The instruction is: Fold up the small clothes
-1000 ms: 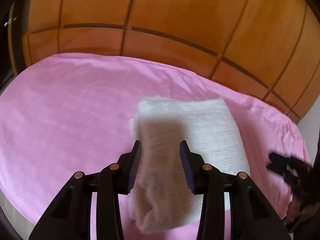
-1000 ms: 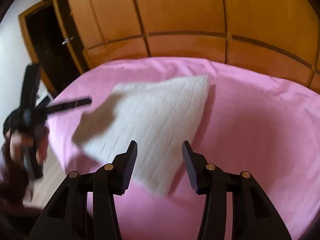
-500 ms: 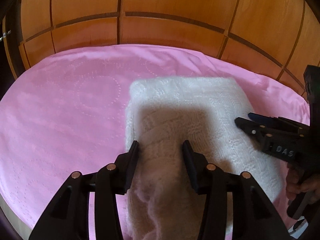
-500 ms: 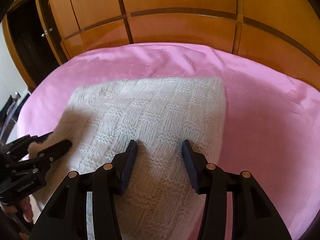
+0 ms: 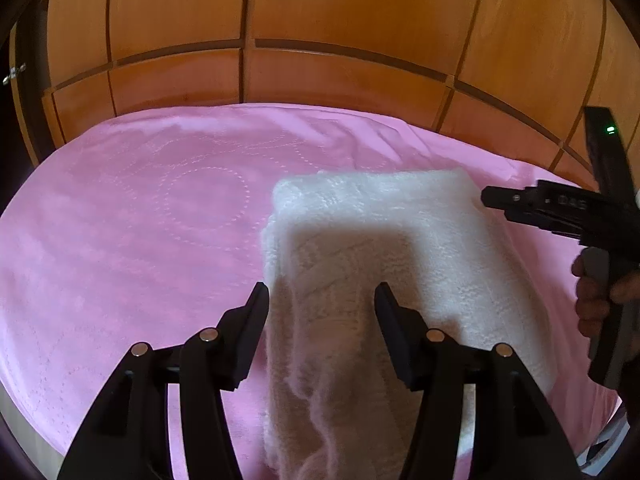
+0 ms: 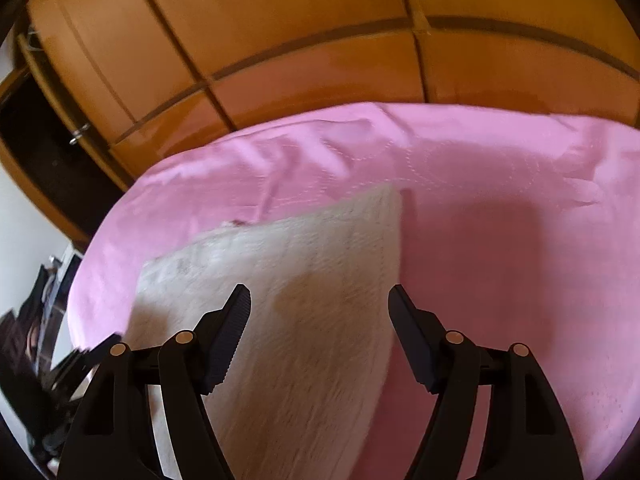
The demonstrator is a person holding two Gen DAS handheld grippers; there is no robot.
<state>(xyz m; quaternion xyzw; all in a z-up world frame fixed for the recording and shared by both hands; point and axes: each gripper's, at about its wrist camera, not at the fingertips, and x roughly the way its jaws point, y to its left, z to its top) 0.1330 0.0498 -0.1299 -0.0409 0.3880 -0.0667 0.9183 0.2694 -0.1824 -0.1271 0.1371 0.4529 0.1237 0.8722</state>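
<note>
A white knitted garment (image 5: 400,240) lies folded on the pink bedspread (image 5: 140,240). My left gripper (image 5: 322,300) hovers over its near left part. Its jaws are opening, and a fold of the knit runs between the fingers with the pads not pressing on it. In the left wrist view, my right gripper (image 5: 520,204) reaches in from the right over the garment's far right corner, held by a hand (image 5: 596,296). Seen from the right wrist, the garment (image 6: 300,280) is blurred. My right gripper (image 6: 320,300) stands above its right edge with jaws opening and nothing pinched.
Wooden wardrobe doors (image 5: 320,40) rise right behind the bed. A dark open doorway (image 6: 40,152) and floor clutter (image 6: 48,280) lie beyond the bed's left end. The bedspread (image 6: 520,260) is bare to the right of the garment.
Both grippers' jaws have widened. The right gripper swept across the garment towards its right edge and rolled. The left gripper sank slightly, and the fold it pinched now lies loose between its fingers.
</note>
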